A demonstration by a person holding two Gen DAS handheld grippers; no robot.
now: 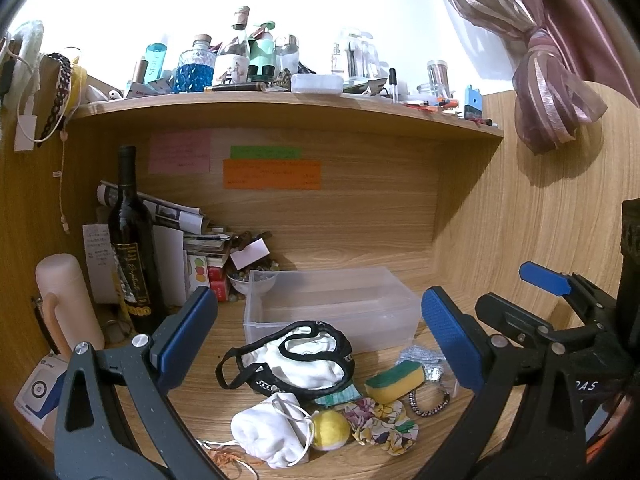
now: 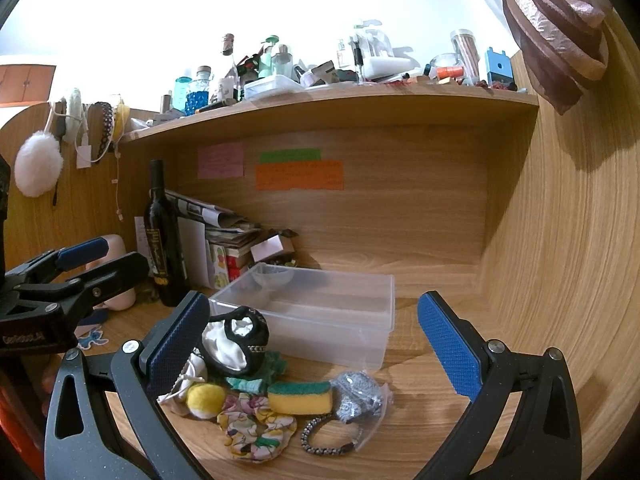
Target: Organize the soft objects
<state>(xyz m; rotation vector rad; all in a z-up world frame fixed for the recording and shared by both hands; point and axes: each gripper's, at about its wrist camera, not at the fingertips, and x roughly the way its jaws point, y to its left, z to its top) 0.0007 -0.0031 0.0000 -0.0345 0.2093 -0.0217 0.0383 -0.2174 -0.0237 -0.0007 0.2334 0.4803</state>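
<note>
A clear plastic bin (image 1: pixel 332 304) (image 2: pixel 320 308) stands empty on the wooden desk. In front of it lies a pile: a black-and-white cloth (image 1: pixel 296 360) (image 2: pixel 236 340), a white drawstring pouch (image 1: pixel 272 428), a yellow ball (image 1: pixel 330 430) (image 2: pixel 206 398), a floral scrunchie (image 1: pixel 382 422) (image 2: pixel 256 428), a yellow-green sponge (image 1: pixel 394 380) (image 2: pixel 300 396) and a beaded bracelet (image 1: pixel 430 402) (image 2: pixel 330 438). My left gripper (image 1: pixel 320 332) is open above the pile. My right gripper (image 2: pixel 316 344) is open, also above it, and shows at the right of the left wrist view (image 1: pixel 544 284).
A dark wine bottle (image 1: pixel 132 248) (image 2: pixel 164 236), stacked papers and boxes (image 1: pixel 192 240), a small bowl (image 1: pixel 250 280) and a cream flask (image 1: pixel 66 304) stand at the back left. A cluttered shelf (image 1: pixel 280 100) runs overhead. A silvery bagged item (image 2: pixel 358 394) lies by the sponge.
</note>
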